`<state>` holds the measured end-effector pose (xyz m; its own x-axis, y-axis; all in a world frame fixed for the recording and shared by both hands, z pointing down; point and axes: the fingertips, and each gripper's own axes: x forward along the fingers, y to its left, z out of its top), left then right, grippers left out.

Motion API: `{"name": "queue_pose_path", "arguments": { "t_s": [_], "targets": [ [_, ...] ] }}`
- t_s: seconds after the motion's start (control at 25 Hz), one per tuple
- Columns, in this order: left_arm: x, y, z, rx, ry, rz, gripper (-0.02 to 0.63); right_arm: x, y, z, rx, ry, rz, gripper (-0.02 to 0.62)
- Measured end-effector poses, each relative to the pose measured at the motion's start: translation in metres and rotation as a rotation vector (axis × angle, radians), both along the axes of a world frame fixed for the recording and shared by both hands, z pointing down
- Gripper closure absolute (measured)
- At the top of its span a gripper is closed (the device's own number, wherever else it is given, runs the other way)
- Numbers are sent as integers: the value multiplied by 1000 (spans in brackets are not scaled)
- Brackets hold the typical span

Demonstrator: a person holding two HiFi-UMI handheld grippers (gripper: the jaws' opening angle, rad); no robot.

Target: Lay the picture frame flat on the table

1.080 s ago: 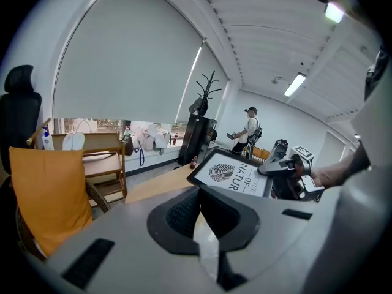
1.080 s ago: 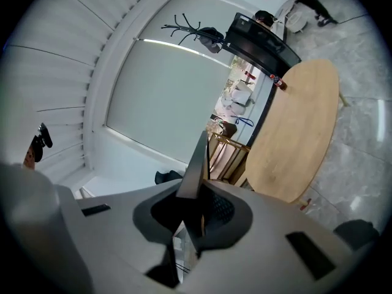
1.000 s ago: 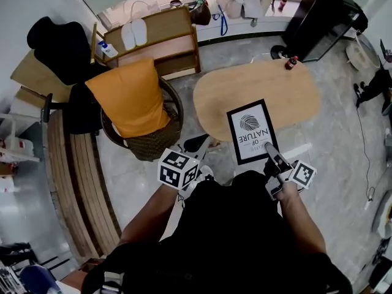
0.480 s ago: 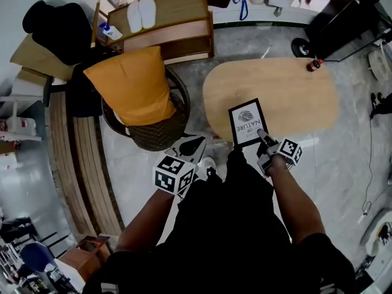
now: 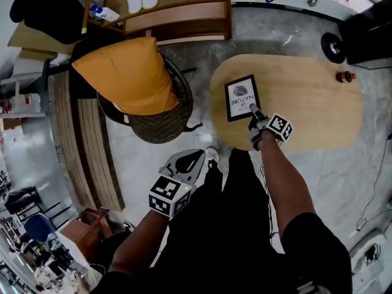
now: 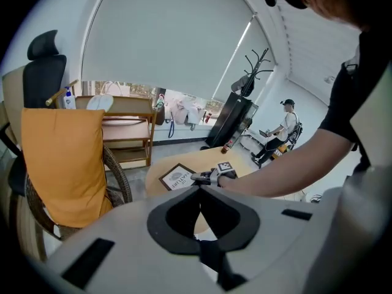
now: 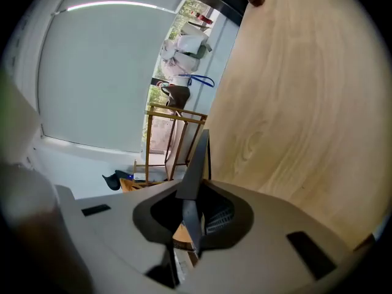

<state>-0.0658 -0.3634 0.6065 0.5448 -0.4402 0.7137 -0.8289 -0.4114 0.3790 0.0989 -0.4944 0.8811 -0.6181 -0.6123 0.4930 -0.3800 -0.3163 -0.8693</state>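
The picture frame (image 5: 241,97), black-edged with a white print, lies low over the near left end of the oval wooden table (image 5: 306,103). My right gripper (image 5: 253,111) is shut on the frame's near edge. In the right gripper view the picture frame (image 7: 197,155) shows edge-on between the jaws of the right gripper (image 7: 191,192). From the left gripper view the picture frame (image 6: 177,177) looks almost flat; whether its back rests on the wood I cannot tell. My left gripper (image 5: 197,157) hangs shut and empty beside my body, well short of the table; its jaws meet in the left gripper (image 6: 199,187) view.
A wicker chair with an orange cushion (image 5: 131,75) stands left of the table. A wooden shelf unit (image 5: 177,14) is behind it. A small red bottle (image 5: 345,76) stands at the table's far right. A seated person (image 6: 283,133) is across the room.
My right gripper has carried the frame forward, from the table's near edge out over the tabletop, and laid it lower. The left gripper has dropped back toward my body.
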Motion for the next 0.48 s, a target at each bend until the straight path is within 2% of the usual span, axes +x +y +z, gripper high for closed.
{"name": "queue_pose_path", "arguments": {
  "t_s": [0.08, 0.16, 0.24, 0.32, 0.48],
  "targets": [
    [-2, 1, 9, -29, -10, -22, 601, -3, -4, 22, 7, 33, -19, 563],
    [-3, 2, 18, -54, -19, -39, 601, -10, 2, 43, -9, 73, -88, 549],
    [-5, 4, 27, -73, -19, -55, 601, -20, 14, 56, -22, 97, -182, 431],
    [-7, 7, 34, -89, -15, -72, 601, -30, 30, 64, -5, 146, -303, 364],
    [-9, 12, 42, -107, -12, -93, 601, -48, 57, 79, 82, 310, -611, 296]
  ]
}}
